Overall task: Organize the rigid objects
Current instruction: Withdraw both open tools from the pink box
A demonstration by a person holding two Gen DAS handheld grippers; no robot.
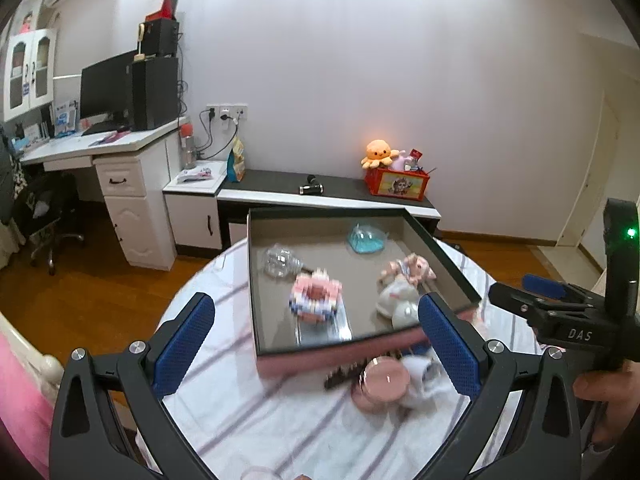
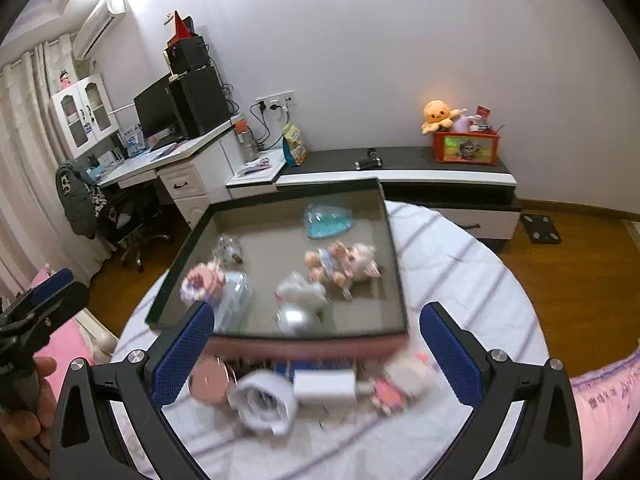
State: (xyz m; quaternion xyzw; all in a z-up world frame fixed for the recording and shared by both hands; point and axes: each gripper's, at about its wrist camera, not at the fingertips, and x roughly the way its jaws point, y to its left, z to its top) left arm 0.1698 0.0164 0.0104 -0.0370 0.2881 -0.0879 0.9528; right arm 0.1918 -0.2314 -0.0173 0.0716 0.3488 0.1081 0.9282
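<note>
A shallow dark box (image 1: 448, 256) (image 2: 394, 248) with a pink front wall sits on a round striped table (image 1: 248, 412) (image 2: 472, 280). In it lie a blue heart case (image 1: 366, 238) (image 2: 328, 220), a clear faceted piece (image 1: 280, 260), a pink block toy (image 1: 316, 296) (image 2: 200, 280), pig figures (image 1: 408, 270) (image 2: 344, 262) and a white figure (image 1: 394, 298) (image 2: 300, 292). In front of the box lie a pink round tin (image 1: 384, 382) (image 2: 210, 380), a dark comb (image 1: 344, 374), a white roll (image 2: 264, 400), a white charger (image 2: 326, 386) and a pink toy (image 2: 390, 394). My left gripper (image 1: 316, 346) and right gripper (image 2: 316, 346) are open, empty, above these.
My right gripper also shows at the right edge of the left wrist view (image 1: 560, 304). A low cabinet (image 1: 328, 196) (image 2: 440, 172) with a red toy box (image 1: 396, 184) (image 2: 466, 146) stands behind the table. A desk with a monitor (image 1: 104, 92) and a chair (image 2: 128, 216) are at the left.
</note>
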